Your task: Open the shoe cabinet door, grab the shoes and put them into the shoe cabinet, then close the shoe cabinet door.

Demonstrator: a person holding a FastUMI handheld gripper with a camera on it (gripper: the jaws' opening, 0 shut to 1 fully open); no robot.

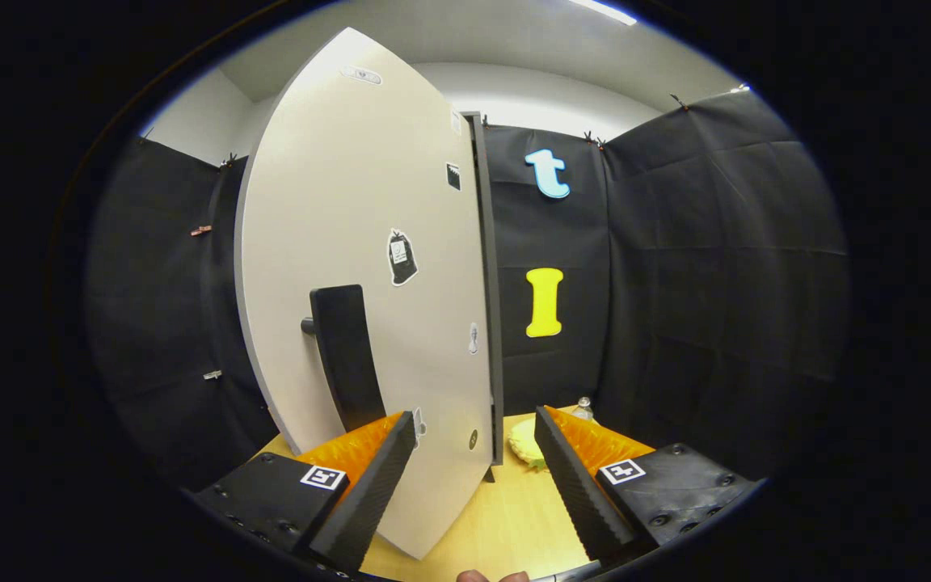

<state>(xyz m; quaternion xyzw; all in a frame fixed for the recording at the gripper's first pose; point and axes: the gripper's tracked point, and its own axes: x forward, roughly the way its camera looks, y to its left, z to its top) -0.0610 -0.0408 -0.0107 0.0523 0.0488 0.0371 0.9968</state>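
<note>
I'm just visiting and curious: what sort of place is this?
Probably a staged recording booth, not a home: black cloth walls, a lone cabinet door on a wooden table, with the open gripper straddling the door's edge.

A pale wooden table [506, 517] is stretching out beneath and ahead of the gripper [473, 436], whose fingers are standing spread apart above it. The shoe cabinet [494, 323] is standing on the table just ahead of the fingers. Beyond the fingers, a pale yellow rounded object [527, 443] is lying on the wood, with a small clear bottle [584, 406] standing farther back.
</note>
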